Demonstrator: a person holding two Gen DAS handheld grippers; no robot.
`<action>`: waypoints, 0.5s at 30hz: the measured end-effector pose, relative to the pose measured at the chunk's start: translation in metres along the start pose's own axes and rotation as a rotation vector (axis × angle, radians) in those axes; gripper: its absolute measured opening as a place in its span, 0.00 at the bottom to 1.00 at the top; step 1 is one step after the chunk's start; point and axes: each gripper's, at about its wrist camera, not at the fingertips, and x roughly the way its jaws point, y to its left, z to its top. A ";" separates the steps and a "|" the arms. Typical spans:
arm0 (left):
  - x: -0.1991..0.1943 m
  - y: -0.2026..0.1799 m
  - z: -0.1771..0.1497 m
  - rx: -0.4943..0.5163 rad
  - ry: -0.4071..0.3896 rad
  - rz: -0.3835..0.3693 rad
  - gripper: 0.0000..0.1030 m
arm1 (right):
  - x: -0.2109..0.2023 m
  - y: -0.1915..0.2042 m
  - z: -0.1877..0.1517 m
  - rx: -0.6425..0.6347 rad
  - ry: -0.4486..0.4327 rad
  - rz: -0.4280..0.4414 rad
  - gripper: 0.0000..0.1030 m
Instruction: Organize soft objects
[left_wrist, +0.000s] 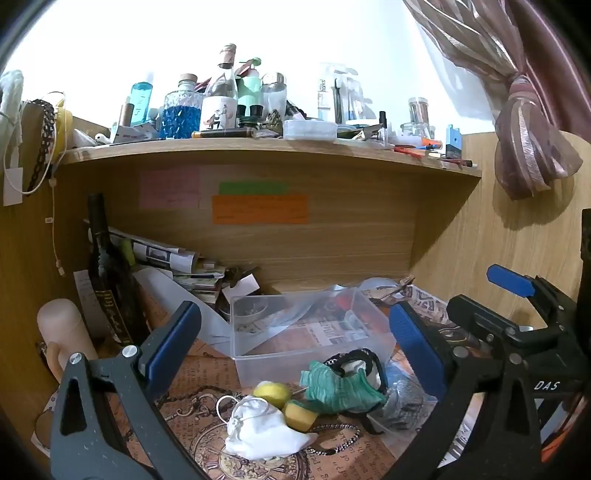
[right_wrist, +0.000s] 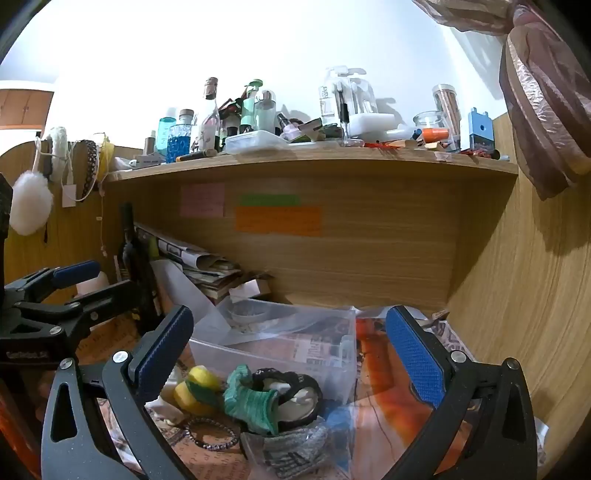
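Left gripper (left_wrist: 291, 332) stands wide open, holding nothing. Ahead of it on the desk, left to right: a white cloth pouch (left_wrist: 258, 432), two yellow sponges (left_wrist: 284, 402), a green cloth (left_wrist: 340, 391) lying against a black-rimmed item, all outside the clear plastic box (left_wrist: 295, 328). Right gripper (right_wrist: 291, 354) likewise spread wide, empty. In my judgement nothing is yet sorted; every soft item remains to be placed.

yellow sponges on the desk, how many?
2. One yellow sponge lies just left of the green cloth; the other yellow sponge sits beside it, nearer the camera, touching the white cloth. More could hide under the pile.
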 end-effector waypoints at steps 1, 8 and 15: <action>0.000 0.000 0.000 -0.004 0.001 -0.002 1.00 | 0.000 0.000 0.000 -0.002 0.000 0.000 1.00; -0.001 -0.004 0.002 -0.004 0.001 -0.003 1.00 | 0.000 -0.001 0.000 0.003 0.005 -0.002 1.00; 0.001 -0.002 0.005 -0.011 -0.001 -0.006 1.00 | 0.000 -0.001 0.000 0.004 0.005 -0.001 1.00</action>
